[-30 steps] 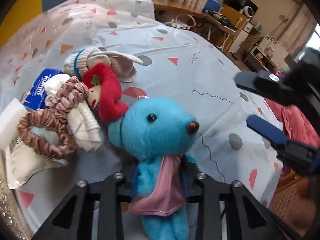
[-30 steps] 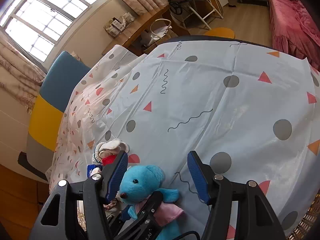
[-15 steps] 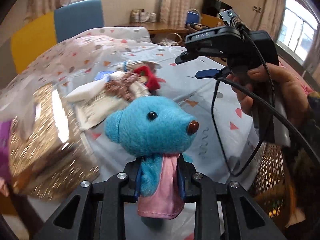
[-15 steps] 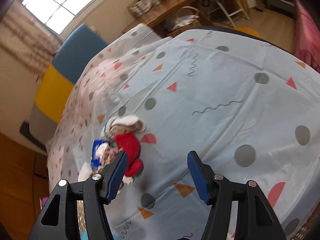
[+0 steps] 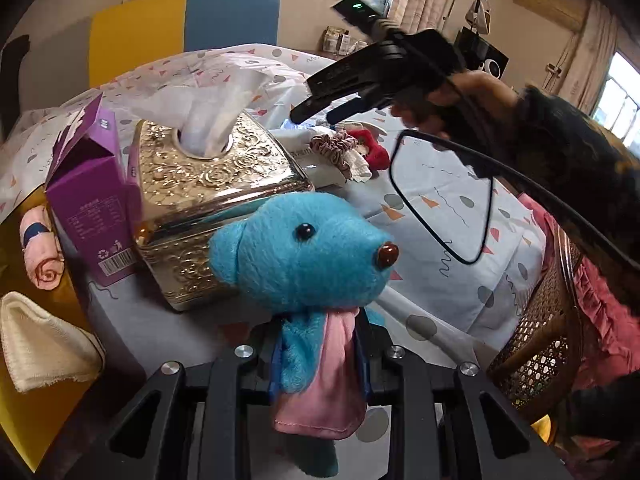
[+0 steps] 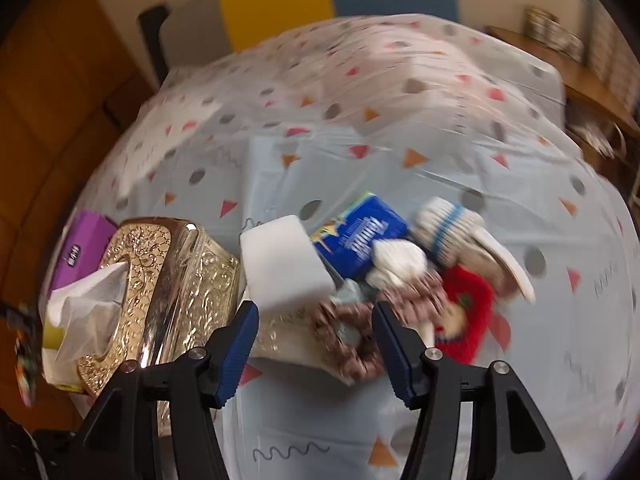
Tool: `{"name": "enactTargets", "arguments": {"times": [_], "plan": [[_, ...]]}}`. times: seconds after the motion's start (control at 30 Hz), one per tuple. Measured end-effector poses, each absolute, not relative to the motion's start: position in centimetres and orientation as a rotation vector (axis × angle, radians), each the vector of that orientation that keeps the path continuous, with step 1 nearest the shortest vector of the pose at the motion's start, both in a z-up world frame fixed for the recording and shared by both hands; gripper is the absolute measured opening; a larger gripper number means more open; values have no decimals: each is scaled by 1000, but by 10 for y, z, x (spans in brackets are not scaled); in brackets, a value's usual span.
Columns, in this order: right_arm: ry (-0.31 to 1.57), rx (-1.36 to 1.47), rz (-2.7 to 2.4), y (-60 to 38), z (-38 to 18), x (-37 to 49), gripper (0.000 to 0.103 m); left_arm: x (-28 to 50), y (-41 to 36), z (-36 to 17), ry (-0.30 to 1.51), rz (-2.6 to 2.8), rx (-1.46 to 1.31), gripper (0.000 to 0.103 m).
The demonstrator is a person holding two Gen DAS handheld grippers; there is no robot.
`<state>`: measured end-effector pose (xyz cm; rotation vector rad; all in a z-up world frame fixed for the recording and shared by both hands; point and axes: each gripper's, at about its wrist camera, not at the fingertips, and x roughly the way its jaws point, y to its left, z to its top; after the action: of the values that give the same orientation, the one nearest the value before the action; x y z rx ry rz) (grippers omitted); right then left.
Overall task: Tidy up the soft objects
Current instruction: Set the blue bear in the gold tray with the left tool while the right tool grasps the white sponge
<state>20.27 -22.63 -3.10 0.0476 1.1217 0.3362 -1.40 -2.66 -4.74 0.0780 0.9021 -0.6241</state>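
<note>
My left gripper [image 5: 320,354] is shut on a blue plush bear [image 5: 304,256] with a pink cloth, held up above the table. My right gripper [image 6: 316,344] is open and empty, hovering over a pile of soft things: brown scrunchies [image 6: 352,336], a red plush doll [image 6: 468,316], a white knit sock with blue stripes [image 6: 448,228], a white sponge block [image 6: 280,264] and a blue tissue pack [image 6: 360,236]. The right gripper [image 5: 340,96] also shows in the left wrist view, above the same pile [image 5: 352,148].
A gold tissue box [image 5: 208,200] and a purple carton [image 5: 92,208] stand left of the pile. A rolled pink cloth [image 5: 40,248] and a cream cloth [image 5: 44,344] lie on a yellow surface at far left. A wicker chair [image 5: 536,340] stands at the right.
My left gripper has swung left with the bear, bringing the tissue box and purple carton into view. My right gripper has moved over the pile of soft things.
</note>
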Motion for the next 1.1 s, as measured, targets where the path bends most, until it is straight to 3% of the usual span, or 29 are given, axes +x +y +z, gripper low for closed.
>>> {"name": "enactTargets", "arguments": {"times": [0.33,0.6,0.77,1.1], "plan": [[1287,-286,435,-180,-61,242,66,-17,-16,-47,904,-639,52,28],[1301,-371,416,-165,-74,257,65,-16,-14,-48,912,-636,40,28],[1246,-349,377,-172,-68,255,55,-15,-13,-47,910,-629,27,28],[1080,-68,254,-214,-34,185,55,-24,-7,-36,873,-633,17,28]]}}
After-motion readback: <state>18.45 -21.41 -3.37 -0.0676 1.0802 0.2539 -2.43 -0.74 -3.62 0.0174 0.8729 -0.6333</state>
